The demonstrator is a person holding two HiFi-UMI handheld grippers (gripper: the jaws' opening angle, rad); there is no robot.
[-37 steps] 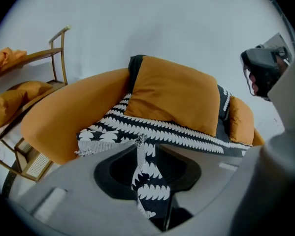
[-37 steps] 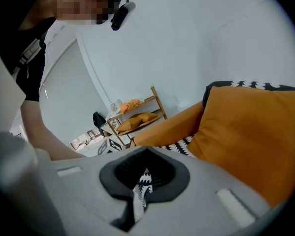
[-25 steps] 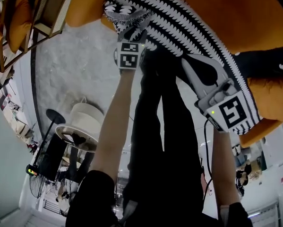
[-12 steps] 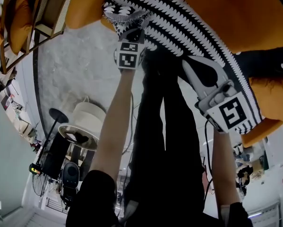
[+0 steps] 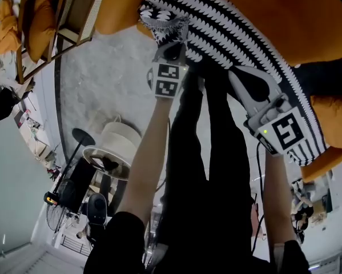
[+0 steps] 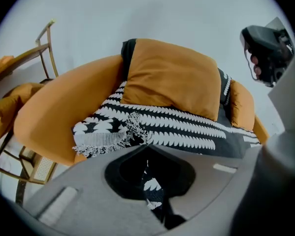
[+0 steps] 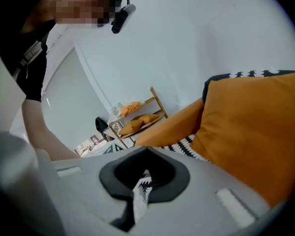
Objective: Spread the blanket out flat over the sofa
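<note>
A black-and-white patterned blanket (image 5: 233, 33) lies along the seat of the orange sofa (image 5: 285, 16), partly under an orange cushion (image 6: 172, 77). My left gripper (image 5: 168, 37) is shut on the blanket's fringed corner (image 6: 113, 136) at the sofa's left end, and a strip of fabric shows between its closed jaws in the left gripper view. My right gripper (image 5: 237, 74) is shut on the blanket's front edge further right. Patterned cloth hangs between its jaws (image 7: 142, 191) in the right gripper view.
A wooden rack with orange cushions (image 5: 39, 21) stands left of the sofa. A round side table (image 5: 108, 161) and a dark floor lamp (image 5: 73, 138) stand behind me on the grey floor. My black-trousered legs (image 5: 199, 170) are close to the sofa's front.
My left gripper has lifted a little with the blanket's fringed corner bunched in it. The right gripper has stayed where it was on the front edge.
</note>
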